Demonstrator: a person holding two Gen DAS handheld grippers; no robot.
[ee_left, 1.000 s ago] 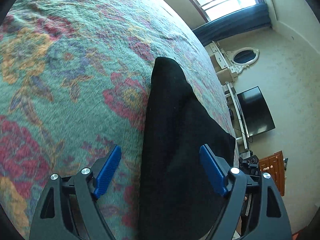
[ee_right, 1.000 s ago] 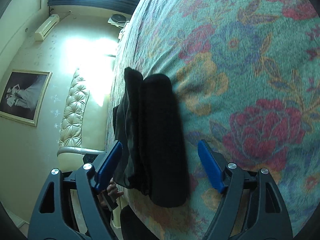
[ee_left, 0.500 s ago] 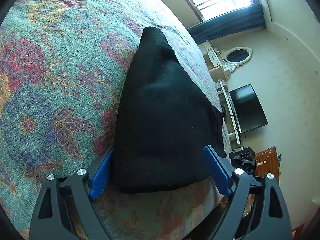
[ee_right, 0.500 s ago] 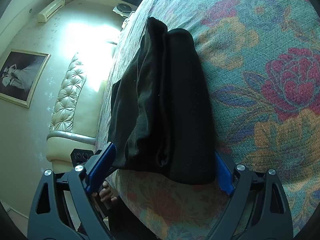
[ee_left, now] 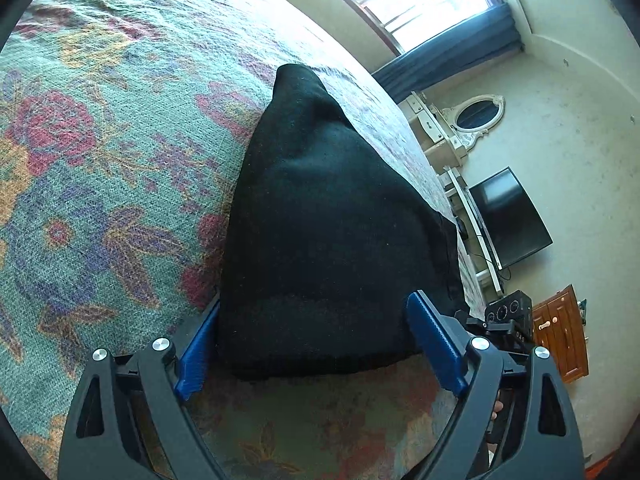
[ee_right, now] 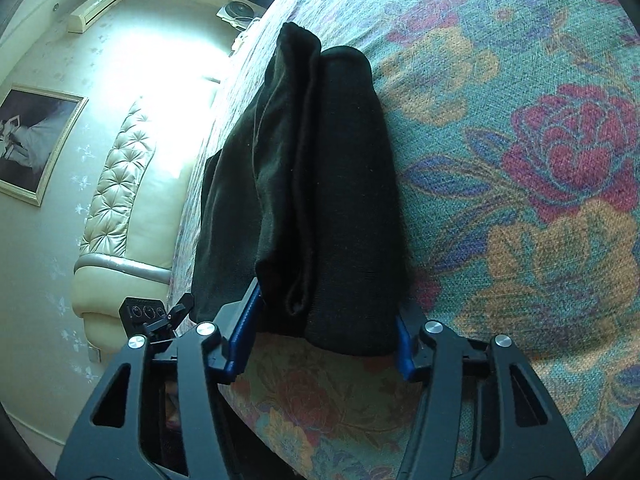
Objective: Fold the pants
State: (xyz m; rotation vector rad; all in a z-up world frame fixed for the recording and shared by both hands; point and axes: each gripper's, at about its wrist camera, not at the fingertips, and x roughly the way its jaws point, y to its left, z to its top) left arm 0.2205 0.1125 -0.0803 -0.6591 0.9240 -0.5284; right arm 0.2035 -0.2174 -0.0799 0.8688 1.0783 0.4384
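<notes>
black pants (ee_left: 332, 216), laid lengthwise on a bed (ee_left: 100, 160) under a floral cover, are shown with their near end close to the bed's front edge. the left gripper (ee_left: 316, 340) is set around that end with its fingers (ee_left: 434, 340) spread wide; the left pad lies against the cloth, the right just beside it, and no pinch is seen. the right gripper (ee_right: 320, 338) is brought onto the bunched near end (ee_right: 328, 200); its fingers (ee_right: 242, 328) have just been closing, and both pads are pressed on the cloth. the step in hand is judged to be grasping the near end. next, a left-side grip and an even lift over toward the far end are called for.
</notes>
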